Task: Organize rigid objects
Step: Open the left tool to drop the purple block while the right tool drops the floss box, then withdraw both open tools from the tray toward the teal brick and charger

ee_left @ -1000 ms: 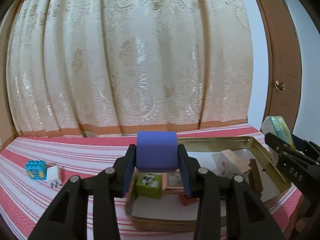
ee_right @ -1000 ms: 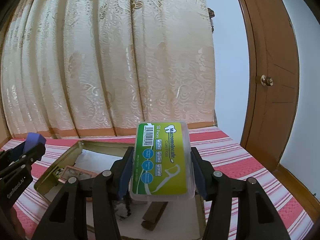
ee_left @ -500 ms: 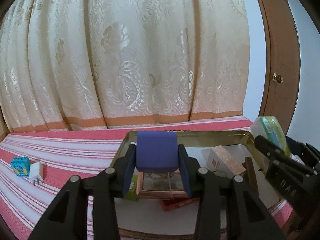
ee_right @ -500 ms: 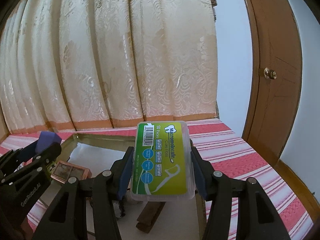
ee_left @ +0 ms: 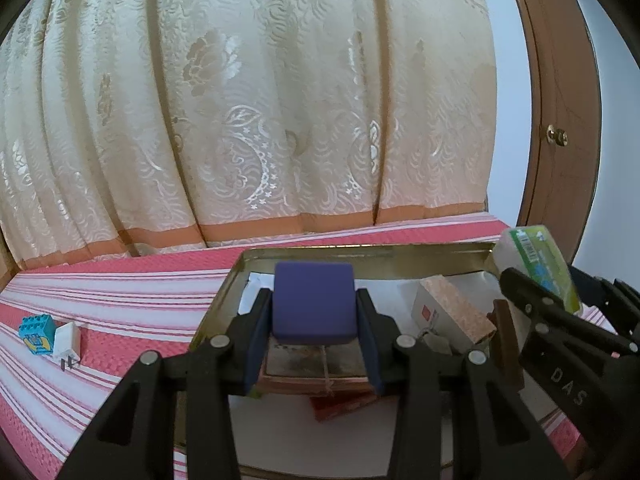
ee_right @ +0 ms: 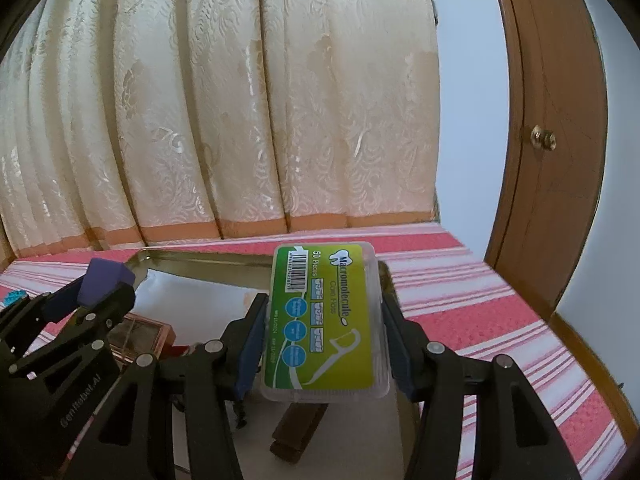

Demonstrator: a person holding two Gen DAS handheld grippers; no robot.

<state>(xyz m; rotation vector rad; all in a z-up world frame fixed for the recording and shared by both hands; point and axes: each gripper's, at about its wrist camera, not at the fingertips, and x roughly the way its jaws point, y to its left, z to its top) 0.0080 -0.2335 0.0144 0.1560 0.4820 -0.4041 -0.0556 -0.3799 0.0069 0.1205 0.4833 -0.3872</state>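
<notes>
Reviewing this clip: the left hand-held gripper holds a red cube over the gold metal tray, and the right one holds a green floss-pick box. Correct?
Not quite. The cube in the left hand-held gripper is purple-blue, not red, as the left wrist view shows. It is over the gold metal tray, and the right hand-held gripper holds the green floss-pick box.

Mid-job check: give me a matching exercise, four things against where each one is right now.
Things:
1. purple block
2. floss pick box
3. white plug adapter
4. copper-framed picture

Places:
A. lying in the gold tray
B. on the striped cloth, outside the tray
C. clamped in the right tongs
D. clamped in the left tongs

Pairs: 1-D, 2-C, 3-B, 4-A
</notes>
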